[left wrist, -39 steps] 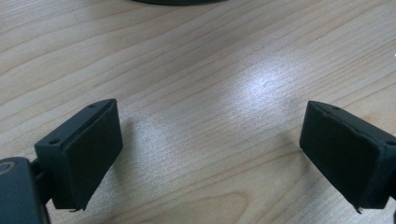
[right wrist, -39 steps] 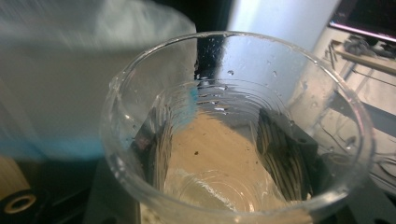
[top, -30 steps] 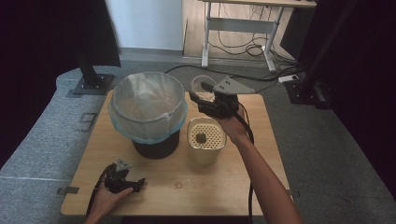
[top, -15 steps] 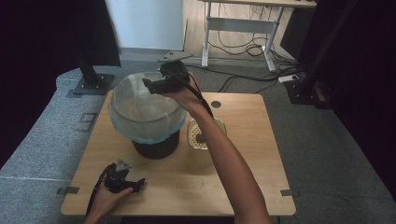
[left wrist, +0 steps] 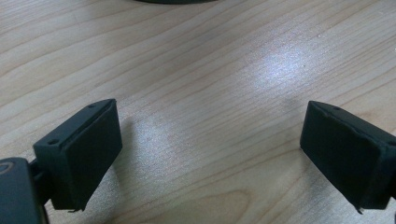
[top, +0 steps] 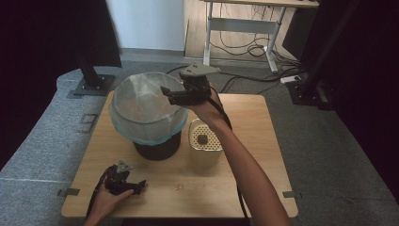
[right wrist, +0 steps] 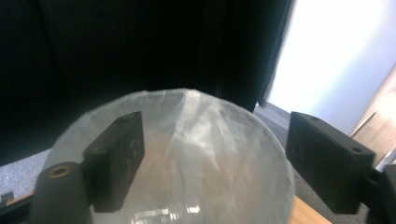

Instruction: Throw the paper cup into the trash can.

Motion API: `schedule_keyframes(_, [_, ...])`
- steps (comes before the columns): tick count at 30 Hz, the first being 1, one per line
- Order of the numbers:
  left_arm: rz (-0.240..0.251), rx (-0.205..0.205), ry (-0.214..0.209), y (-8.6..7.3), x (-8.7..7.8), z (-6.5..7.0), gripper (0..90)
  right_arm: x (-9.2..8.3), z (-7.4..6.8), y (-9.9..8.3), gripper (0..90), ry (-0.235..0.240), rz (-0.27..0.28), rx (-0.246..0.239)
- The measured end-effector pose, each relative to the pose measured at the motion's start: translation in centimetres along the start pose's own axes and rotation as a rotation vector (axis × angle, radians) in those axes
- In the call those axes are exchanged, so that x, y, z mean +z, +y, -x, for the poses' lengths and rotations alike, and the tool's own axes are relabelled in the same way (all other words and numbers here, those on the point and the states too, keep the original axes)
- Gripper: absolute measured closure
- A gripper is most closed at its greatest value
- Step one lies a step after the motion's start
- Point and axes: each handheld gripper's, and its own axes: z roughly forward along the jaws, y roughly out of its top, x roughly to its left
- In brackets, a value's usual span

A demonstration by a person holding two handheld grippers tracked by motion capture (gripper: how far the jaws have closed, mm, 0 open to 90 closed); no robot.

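The dark lump (top: 203,139) inside the perforated cream container (top: 205,141) is too small to identify.

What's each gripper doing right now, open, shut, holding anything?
Left gripper: open, empty, low over the wooden table.
Right gripper: open, empty, raised at the lined bin.
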Motion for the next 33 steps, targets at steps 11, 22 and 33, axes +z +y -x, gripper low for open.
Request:
schedule_keyframes(11, [0.007, 0.013, 0.016, -0.1, 0.1, 0.1, 4.9, -7.8, 1.5, -7.0, 26.6, -0.058, 0.044, 0.013])
schedule_keyframes(22, [0.019, 0.013, 0.021, -0.2, 0.2, 0.1, 3.9, -13.8, 2.8, -18.2, 27.9, -0.121, 0.030, 0.130])
schedule_keyframes(33, [0.028, 0.014, 0.023, -0.2, 0.4, 0.0, 2.6, -16.0, 3.5, -28.0, 28.4, -0.223, -0.048, 0.247])
